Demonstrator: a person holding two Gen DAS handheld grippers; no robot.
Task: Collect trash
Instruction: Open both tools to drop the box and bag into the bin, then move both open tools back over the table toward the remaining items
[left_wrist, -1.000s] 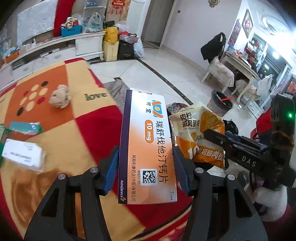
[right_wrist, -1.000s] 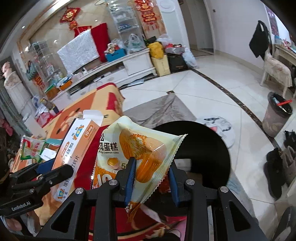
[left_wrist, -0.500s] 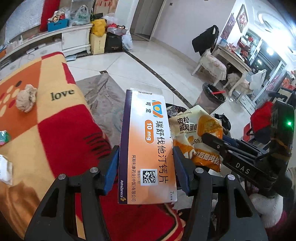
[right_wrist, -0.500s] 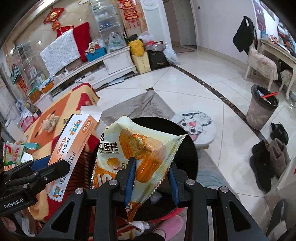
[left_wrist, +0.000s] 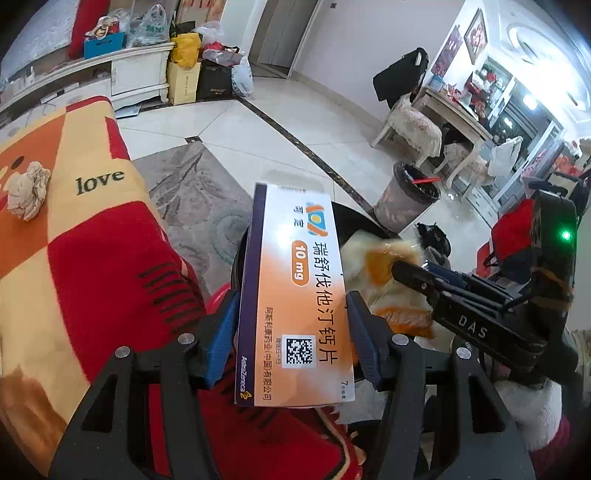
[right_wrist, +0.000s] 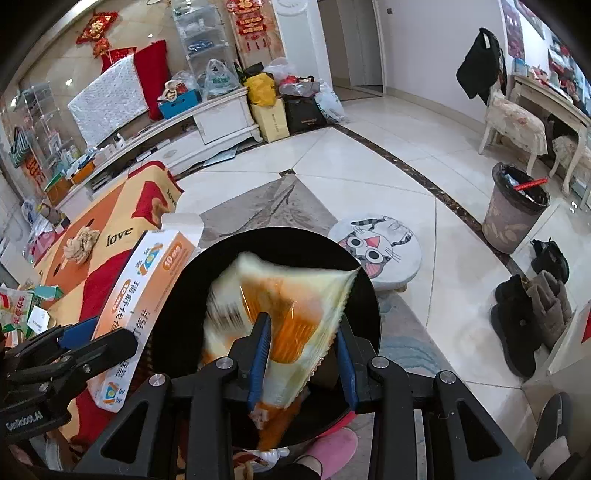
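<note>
While right tongs gape, snack wrapper over black bin, left tongs clamp medicine box beside that bin; crumpled paper remains uncollected

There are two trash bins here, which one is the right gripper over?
The black bin directly beneath the right gripper, which is releasing the snack wrapper; the grey bin stands apart.

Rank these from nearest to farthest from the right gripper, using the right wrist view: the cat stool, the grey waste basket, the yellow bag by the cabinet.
From the right gripper:
1. Cat stool, just beyond, slightly right.
2. Grey waste basket, farther right.
3. Yellow bag, far back by the cabinet.
</note>
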